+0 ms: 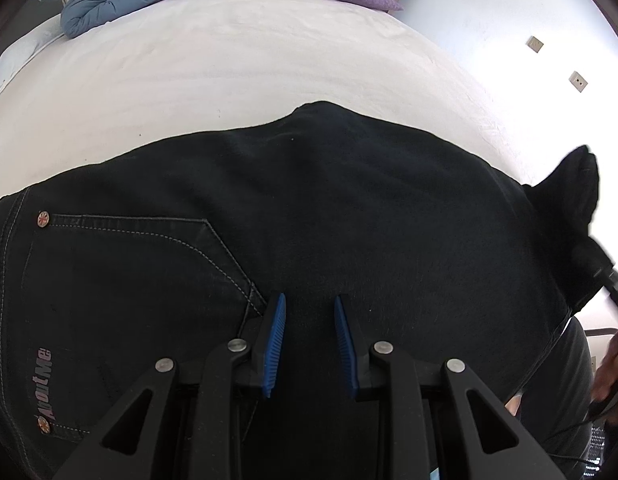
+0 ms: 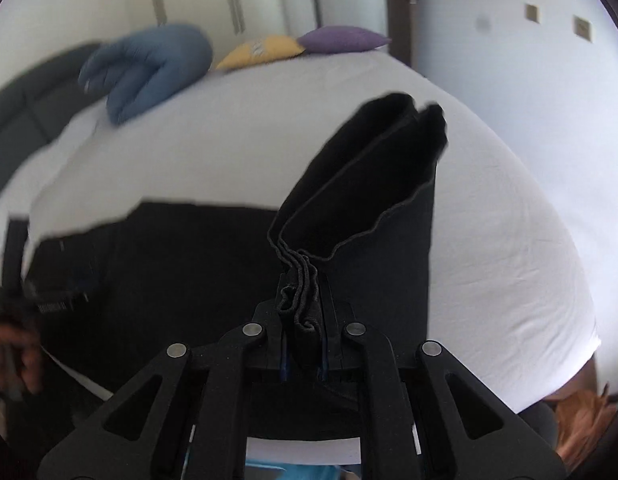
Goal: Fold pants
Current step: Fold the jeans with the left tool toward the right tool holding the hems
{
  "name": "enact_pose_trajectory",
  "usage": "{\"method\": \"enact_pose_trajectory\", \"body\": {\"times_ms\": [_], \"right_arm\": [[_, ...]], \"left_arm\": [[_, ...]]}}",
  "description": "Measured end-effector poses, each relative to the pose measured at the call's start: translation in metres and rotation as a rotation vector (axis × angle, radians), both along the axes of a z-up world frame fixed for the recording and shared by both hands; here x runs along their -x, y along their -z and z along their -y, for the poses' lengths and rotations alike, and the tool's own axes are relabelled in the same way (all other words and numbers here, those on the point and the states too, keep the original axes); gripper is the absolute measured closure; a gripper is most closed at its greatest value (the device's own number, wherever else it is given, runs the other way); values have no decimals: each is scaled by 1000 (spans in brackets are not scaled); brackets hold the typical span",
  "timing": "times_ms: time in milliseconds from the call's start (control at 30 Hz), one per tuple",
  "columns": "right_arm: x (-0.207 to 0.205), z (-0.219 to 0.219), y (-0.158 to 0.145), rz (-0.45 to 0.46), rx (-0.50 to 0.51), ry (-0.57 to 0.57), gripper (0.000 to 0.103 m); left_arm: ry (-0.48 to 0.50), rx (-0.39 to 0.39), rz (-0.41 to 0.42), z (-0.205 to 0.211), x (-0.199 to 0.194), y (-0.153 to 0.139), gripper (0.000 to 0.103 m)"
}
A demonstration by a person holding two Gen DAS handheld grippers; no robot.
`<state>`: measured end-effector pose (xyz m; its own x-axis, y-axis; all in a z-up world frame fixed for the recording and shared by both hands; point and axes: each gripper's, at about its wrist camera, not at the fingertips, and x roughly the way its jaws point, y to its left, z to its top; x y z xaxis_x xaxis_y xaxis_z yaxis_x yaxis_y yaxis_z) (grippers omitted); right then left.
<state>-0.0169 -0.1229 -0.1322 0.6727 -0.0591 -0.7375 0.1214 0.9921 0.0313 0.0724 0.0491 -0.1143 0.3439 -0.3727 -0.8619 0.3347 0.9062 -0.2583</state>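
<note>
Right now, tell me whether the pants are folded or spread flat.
Partly folded. The right hand-held gripper pinches both stacked leg hems and lifts them off the bed, while the waist end of the pants lies flat.

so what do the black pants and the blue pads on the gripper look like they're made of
The black pants look like denim, matte: pale contrast stitching around the pocket and a metal rivet suggest it. The blue pads of the left gripper look like ribbed rubber or soft plastic, though the pictures leave it open which.
</note>
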Motion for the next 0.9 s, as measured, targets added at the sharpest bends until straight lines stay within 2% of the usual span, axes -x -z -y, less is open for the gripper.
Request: {"method": "enact_pose_trajectory", "body": {"times_ms": [33, 133, 200, 233, 433, 567, 700, 733, 767, 800, 833, 867, 900], "right_arm": [[0, -9, 10, -31, 7, -10, 94], [-4, -21, 30, -64, 60, -23, 94], [-16, -22, 29, -60, 99, -37, 94], [-17, -25, 30, -58, 112, -41, 94], [-8, -47, 11, 15, 223, -67, 94], [2, -69, -3, 62, 279, -100, 94], [6, -89, -7, 71, 315, -142, 94], [5, -93, -7, 71, 318, -153, 94], [7, -96, -8, 70, 316, -159, 94], [6, -99, -8, 71, 315, -162, 94], [7, -101, -9, 73, 315, -166, 94], [6, -104, -11, 78, 318, -168, 94], [7, -107, -13, 83, 320, -171, 94]], "left_arm": [[-5, 8, 2, -1, 0, -4, 73], [1, 83, 31, 0, 8, -25, 48], [8, 145, 51, 7, 13, -39, 11], [17, 188, 45, 13, 13, -43, 7], [120, 387, -123, 64, 4, -41, 5], [131, 531, -252, 84, -3, -34, 5], [124, 527, -291, 92, -9, -30, 5], [125, 533, -293, 91, -10, -30, 7], [125, 537, -293, 90, -11, -31, 15], [131, 536, -299, 88, -12, -31, 37], [140, 524, -313, 85, -13, -29, 52], [146, 508, -318, 84, -14, -28, 77], [156, 492, -320, 80, -14, -28, 89]]}}
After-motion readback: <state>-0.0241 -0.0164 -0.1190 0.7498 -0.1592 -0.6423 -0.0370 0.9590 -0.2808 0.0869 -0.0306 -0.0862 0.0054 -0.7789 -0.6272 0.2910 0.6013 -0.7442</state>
